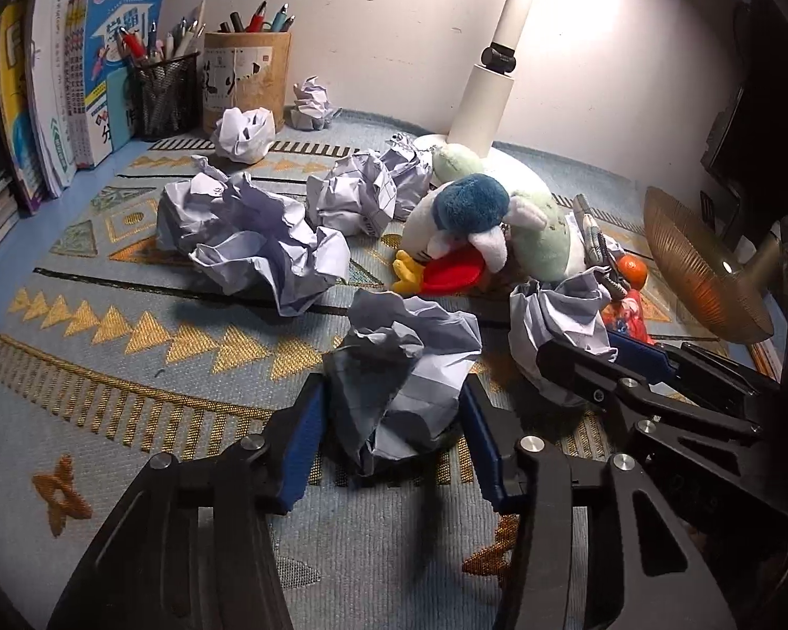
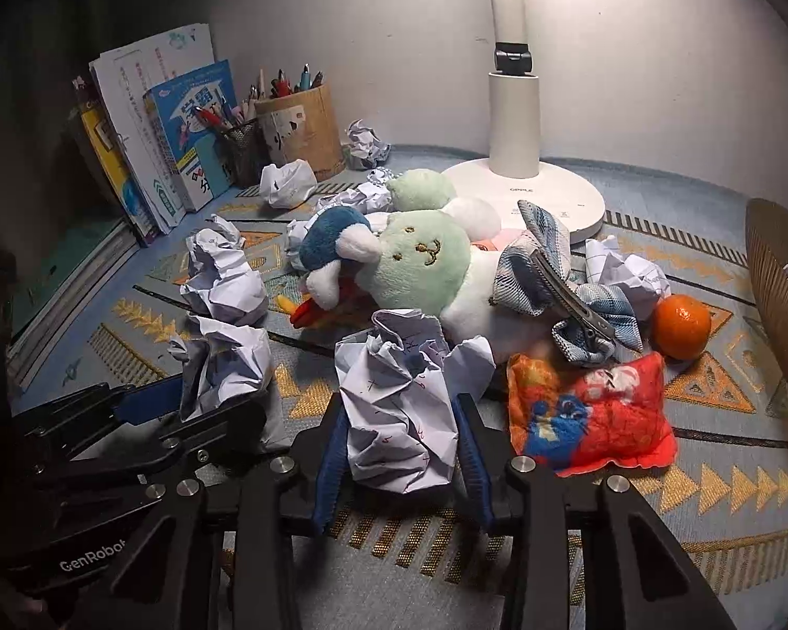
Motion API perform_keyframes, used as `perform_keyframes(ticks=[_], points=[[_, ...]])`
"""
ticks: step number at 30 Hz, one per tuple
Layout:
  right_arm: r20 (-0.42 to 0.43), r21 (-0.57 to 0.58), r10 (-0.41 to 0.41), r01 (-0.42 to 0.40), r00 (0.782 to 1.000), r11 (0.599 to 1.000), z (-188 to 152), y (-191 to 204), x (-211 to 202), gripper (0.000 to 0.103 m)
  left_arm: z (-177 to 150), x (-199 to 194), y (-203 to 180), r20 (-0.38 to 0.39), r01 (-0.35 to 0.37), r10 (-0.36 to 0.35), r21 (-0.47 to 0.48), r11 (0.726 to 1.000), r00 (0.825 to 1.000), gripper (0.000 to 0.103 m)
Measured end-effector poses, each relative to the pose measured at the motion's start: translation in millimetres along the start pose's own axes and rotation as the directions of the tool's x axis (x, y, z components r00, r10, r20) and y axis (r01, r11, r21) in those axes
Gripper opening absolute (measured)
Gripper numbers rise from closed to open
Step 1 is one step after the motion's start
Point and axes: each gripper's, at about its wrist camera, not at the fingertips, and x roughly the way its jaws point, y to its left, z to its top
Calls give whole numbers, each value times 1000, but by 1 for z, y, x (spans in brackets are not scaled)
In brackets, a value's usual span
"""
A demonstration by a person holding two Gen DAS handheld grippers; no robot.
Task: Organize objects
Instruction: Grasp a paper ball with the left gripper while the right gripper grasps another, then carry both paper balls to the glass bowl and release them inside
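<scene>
- Now, from the left wrist camera, the left gripper (image 1: 391, 438) has its two blue pads on either side of a crumpled ball of white paper (image 1: 402, 375). The pads press on the paper, so it looks held and ready to lift. I think the paper is rubbish that has to go away.
- Just to the right, the right gripper (image 1: 578, 362) comes in from the side and is closed on a second crumpled white paper ball (image 1: 557, 325).
- More paper balls lie farther back, near a soft toy duck with a blue head (image 1: 462, 231). A brown woven basket (image 1: 704, 273) sits at the right edge, maybe the place for rubbish.
- From the right wrist camera, the right gripper (image 2: 402, 459) squeezes its paper ball (image 2: 402, 409) between both pads. The left gripper (image 2: 205, 404) shows at the left with its own paper ball (image 2: 226, 367).
- A pale green plush bunny (image 2: 425, 262), a round orange fruit (image 2: 680, 325) and a red printed snack packet (image 2: 588, 415) lie close by, not yet tidied.
- Everything sits on a blue-grey woven mat with gold triangles (image 2: 709, 478). A white desk lamp (image 2: 520, 157) lights the plain wall. Standing books (image 2: 184, 147) and a tan pen cup (image 2: 299, 131) stay neat at the back.
</scene>
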Motion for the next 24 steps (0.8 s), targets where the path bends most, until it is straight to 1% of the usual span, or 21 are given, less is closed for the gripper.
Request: perform_keyframes(ticks=[1, 2, 4, 6, 7, 9, 10, 12, 14, 16, 18, 20, 22, 23, 24], points=[[14, 13, 15, -16, 1000, 1000, 0, -2, -5, 38, 0, -2, 0, 5, 5, -4, -4, 1000, 1000, 44], [31, 29, 30, -31, 999, 999, 0, -6, -12, 38, -1, -6, 0, 15, 16, -16, -7, 1000, 1000, 43], [78, 49, 49, -53, 996, 997, 0, -14, -34, 38, -4, -19, -2, 50, 62, -62, -15, 998, 997, 43], [131, 45, 40, -46, 991, 998, -2, -23, -64, 38, -6, -32, -12, 84, 72, -72, 3, 997, 994, 43], [137, 55, 44, -52, 990, 997, -3, -30, -76, 38, -7, -38, -19, 96, 78, -78, 9, 997, 992, 43], [128, 87, 67, -78, 989, 993, -7, -47, -94, 38, -10, -46, -33, 113, 134, -134, 10, 991, 985, 43], [118, 90, 58, -69, 991, 994, -10, -54, -101, 38, -12, -48, -41, 121, 165, -166, 16, 986, 979, 43], [66, 71, 27, -32, 997, 997, -21, -66, -105, 38, -20, -49, -59, 131, 202, -205, 37, 979, 970, 43], [27, 26, -20, 19, 999, 999, -36, -71, -105, 38, -26, -41, -75, 120, 226, -232, 59, 972, 965, 43], [-6, -27, -74, 73, 997, 997, -48, -70, -98, 38, -30, -30, -88, 90, 239, -245, 71, 969, 965, 43], [-35, -50, -106, 104, 994, 993, -58, -75, -93, 38, -33, -25, -99, 83, 233, -240, 86, 969, 967, 43], [-54, -38, -86, 84, 995, 996, -63, -81, -90, 38, -35, -23, -106, 87, 206, -216, 109, 972, 973, 43], [-67, -19, -65, 64, 996, 998, -68, -89, -91, 45, -36, -22, -108, 87, 186, -197, 124, 975, 976, 43], [-67, -9, -57, 56, 996, 998, -70, -92, -93, 51, -36, -22, -108, 84, 189, -200, 123, 974, 976, 43], [-65, 1, -52, 52, 997, 999, -71, -95, -95, 62, -36, -21, -107, 81, 193, -203, 120, 974, 976, 43]])
